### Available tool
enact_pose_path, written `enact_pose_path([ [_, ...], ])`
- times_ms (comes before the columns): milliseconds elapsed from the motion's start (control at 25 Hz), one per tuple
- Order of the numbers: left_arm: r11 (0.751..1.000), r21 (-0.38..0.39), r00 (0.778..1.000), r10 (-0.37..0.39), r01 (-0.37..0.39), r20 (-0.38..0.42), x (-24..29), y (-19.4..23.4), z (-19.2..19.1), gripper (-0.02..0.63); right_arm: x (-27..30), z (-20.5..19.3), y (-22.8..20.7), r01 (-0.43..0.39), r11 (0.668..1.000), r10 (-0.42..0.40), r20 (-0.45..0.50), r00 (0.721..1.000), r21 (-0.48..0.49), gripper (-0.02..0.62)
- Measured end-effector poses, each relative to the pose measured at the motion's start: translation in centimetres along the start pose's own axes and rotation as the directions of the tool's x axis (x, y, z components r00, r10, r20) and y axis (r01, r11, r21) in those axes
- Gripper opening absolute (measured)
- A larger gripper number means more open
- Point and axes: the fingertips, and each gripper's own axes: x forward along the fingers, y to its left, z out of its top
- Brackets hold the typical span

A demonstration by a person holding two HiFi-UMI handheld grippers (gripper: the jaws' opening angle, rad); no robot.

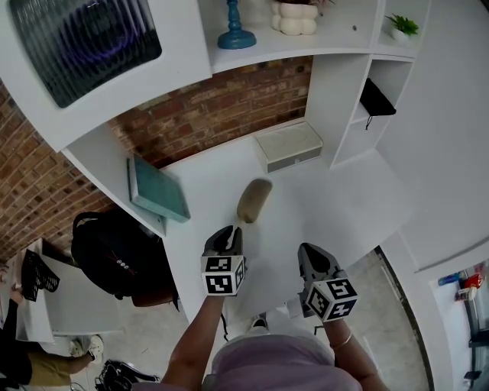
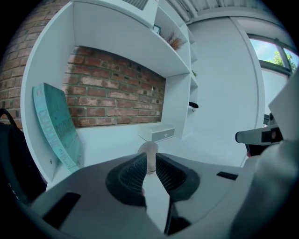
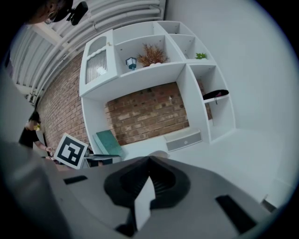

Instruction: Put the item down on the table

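— Which shelf compartments hold anything?

— We see a black object in the side cubby, a small plant in the compartment above it, and a blue candlestick and a white ornament on the upper shelf.

— And the tan item?

— It lies on its side on the white table, just ahead of our left gripper, whose jaws stand narrowly apart and empty. Our right gripper has its jaws closed on nothing. Behind the item sits a white box; a teal book leans at left.
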Motion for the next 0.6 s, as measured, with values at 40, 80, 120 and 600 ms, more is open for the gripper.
enact_pose_path([
  [40, 1.000, -0.002, 1.000, -0.005, 0.005, 0.003, -0.3, -0.2, 0.0, 0.057, -0.1, 0.0, 0.1, 0.001, 1.000, -0.001, 0.001, 1.000, 0.001, 0.002],
  [80, 1.000, -0.005, 1.000, -0.010, 0.010, 0.005, -0.6, -0.3, 0.0, 0.055, -0.2, 0.0, 0.1, 0.001, 1.000, -0.001, 0.003, 1.000, 0.001, 0.002],
  [120, 1.000, -0.007, 1.000, -0.015, 0.015, 0.008, -0.9, -0.4, -0.1, 0.054, -0.3, 0.0, 0.2, 0.002, 1.000, -0.002, 0.004, 1.000, 0.001, 0.002],
  [600, 0.999, -0.020, 0.999, -0.030, 0.031, 0.026, -3.5, -1.2, -0.6, 0.030, -1.1, -0.4, 0.8, 0.005, 1.000, -0.005, 0.003, 1.000, 0.004, 0.002],
])
